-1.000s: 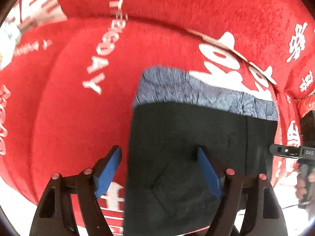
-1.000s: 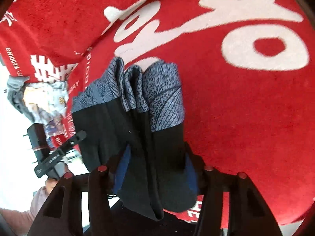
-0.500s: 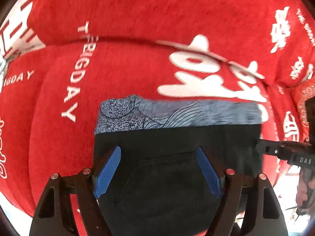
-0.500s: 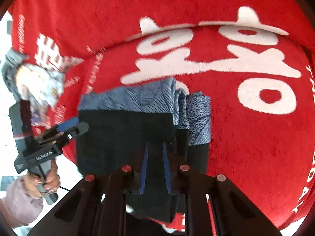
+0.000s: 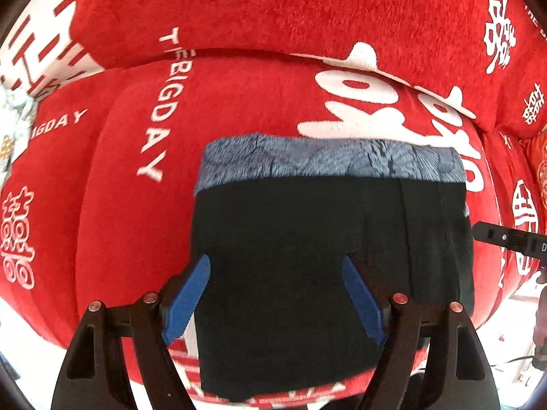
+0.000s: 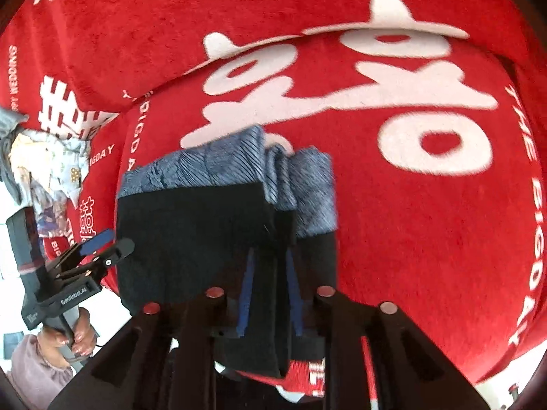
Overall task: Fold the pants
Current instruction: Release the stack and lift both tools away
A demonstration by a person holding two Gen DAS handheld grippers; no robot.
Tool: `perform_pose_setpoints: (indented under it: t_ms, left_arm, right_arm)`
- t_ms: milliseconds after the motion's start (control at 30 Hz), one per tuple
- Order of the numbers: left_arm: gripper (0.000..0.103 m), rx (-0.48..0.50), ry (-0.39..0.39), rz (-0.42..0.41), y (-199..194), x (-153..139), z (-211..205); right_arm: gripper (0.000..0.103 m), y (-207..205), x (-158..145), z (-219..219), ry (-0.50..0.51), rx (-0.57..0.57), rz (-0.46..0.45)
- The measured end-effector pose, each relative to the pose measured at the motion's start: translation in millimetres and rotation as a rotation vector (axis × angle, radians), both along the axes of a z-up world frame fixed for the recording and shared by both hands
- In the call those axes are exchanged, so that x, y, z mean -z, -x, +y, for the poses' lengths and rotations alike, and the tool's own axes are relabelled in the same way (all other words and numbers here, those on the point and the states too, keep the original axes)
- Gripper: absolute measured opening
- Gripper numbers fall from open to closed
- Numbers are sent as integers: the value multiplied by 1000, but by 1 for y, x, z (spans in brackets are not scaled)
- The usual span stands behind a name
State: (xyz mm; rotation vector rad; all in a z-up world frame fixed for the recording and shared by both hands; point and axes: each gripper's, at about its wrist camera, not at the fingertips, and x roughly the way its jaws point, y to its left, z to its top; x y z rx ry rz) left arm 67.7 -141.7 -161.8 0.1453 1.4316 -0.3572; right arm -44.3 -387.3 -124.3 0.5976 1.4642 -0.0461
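Note:
Black pants [image 5: 324, 239] with a grey-blue patterned band along their far edge lie folded on the red sofa cushion [image 5: 239, 109]. My left gripper [image 5: 273, 297] hangs open above them, pointing down, and its blue pads straddle the left half without pressing the cloth. In the right wrist view the left gripper [image 6: 114, 244] sits just off the left edge of the pants [image 6: 188, 239]. My right gripper [image 6: 270, 294] has an upright fold of the right edge of the pants between its pads. Its jaws are opening, but the cloth still fills the gap.
The sofa's plush cover is red with large white lettering, and its backrest [image 6: 239, 7] rises behind the seat. A pile of light clothes [image 6: 44, 157] lies at the left end. A person's hand [image 6: 68, 338] holds the left gripper's handle. The right gripper's finger [image 5: 506, 239] shows at the right edge.
My right gripper closed from wide onto the fold at the right edge of the pants, then rose and loosened a little. My left gripper stayed open and shifted until the pants lay centred beneath it.

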Motion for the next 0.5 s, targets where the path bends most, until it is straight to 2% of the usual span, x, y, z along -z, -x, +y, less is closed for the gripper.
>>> perform_pose_setpoints:
  t_ms: [67, 167, 267, 333, 467, 500]
  left_arm:
    - [81, -11, 4, 12, 8, -8, 2]
    - [103, -16, -24, 14, 18, -18, 3]
    - [103, -14, -45, 22, 25, -25, 3]
    - [103, -13, -71, 33, 29, -27, 2]
    - [103, 3, -135, 49, 38, -34, 0]
    - [103, 6, -133, 46, 40, -39, 0]
  right_arm:
    - [49, 9, -6, 2, 5, 12, 11]
    - [52, 19, -16, 9, 16, 13, 31]
    - [66, 26, -26, 19, 32, 4, 37]
    - [80, 29, -36, 26, 50, -1, 33]
    - [84, 35, -54, 38, 102, -8, 29]
    - [89, 35, -58, 40, 119, -11, 26]
